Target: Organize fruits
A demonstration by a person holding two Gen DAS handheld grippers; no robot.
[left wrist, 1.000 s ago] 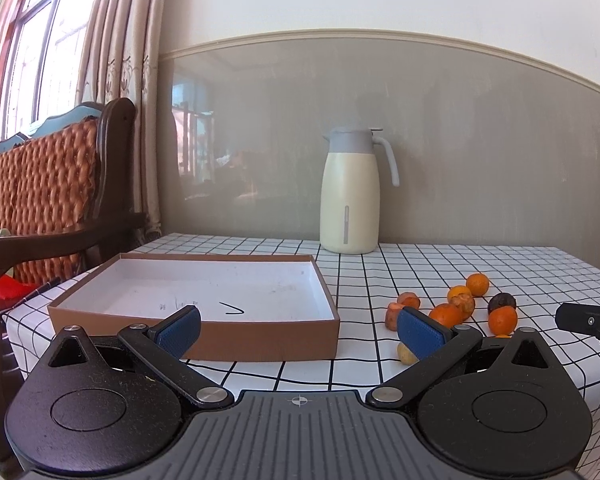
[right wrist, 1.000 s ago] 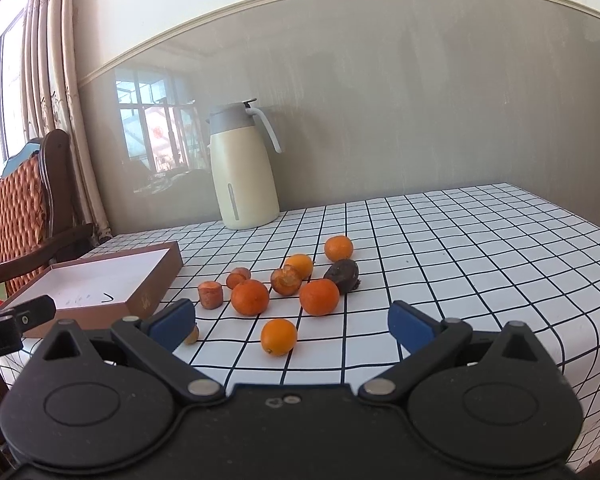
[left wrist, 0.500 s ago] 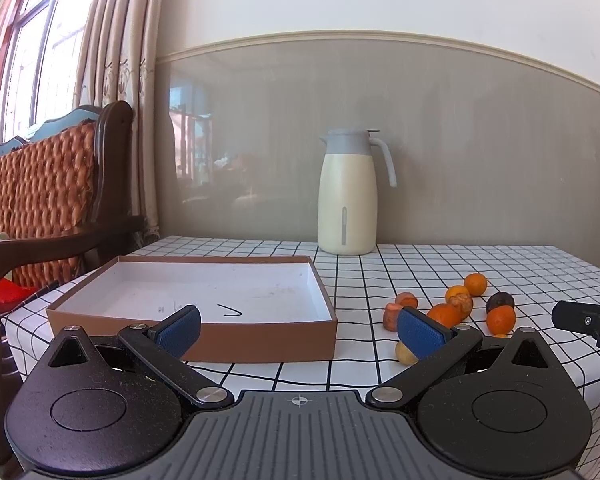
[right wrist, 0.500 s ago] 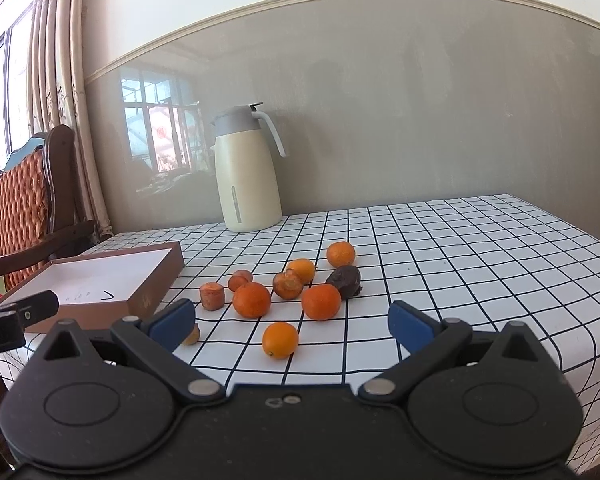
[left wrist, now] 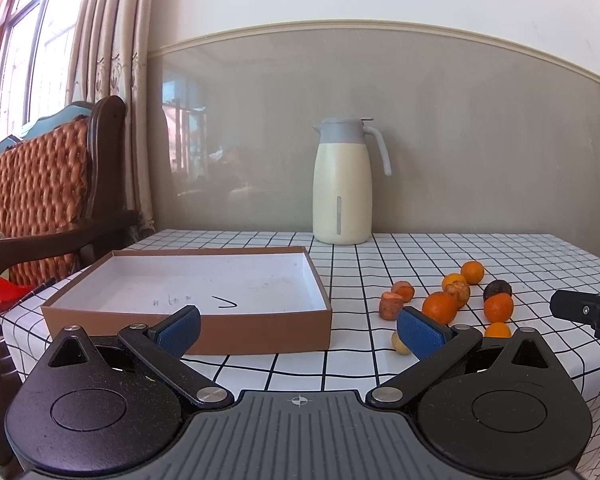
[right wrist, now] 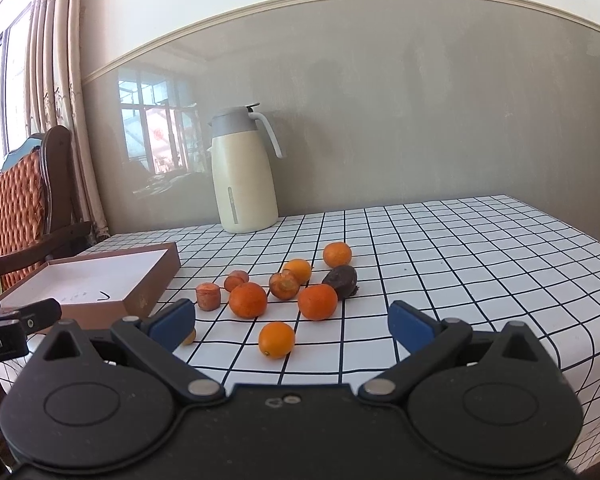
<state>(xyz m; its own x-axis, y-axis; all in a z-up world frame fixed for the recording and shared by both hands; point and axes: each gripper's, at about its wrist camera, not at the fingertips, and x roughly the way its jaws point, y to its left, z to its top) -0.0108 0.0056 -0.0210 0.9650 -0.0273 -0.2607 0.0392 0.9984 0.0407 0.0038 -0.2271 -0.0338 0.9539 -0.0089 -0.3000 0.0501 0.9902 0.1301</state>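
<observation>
two claws, left claw (left wrist: 299, 327) and right claw (right wrist: 291, 320), wide apart, empty, fruits (right wrist: 248, 299) beside box (left wrist: 188, 288), jug (right wrist: 244, 172) behind

Partial "bot.AI" on left gripper (right wrist: 4, 334) body (start cut off); illegible scribbles, tick mark inside box (left wrist: 188, 294).

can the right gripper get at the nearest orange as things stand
Probably yes: the right gripper is open, and the nearest orange sits alone on the tablecloth just ahead between its fingers, nothing blocking.

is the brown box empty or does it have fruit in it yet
Empty. The brown box shows only its bare white floor with pen marks; all the fruit sits on the checked tablecloth beside it.
</observation>
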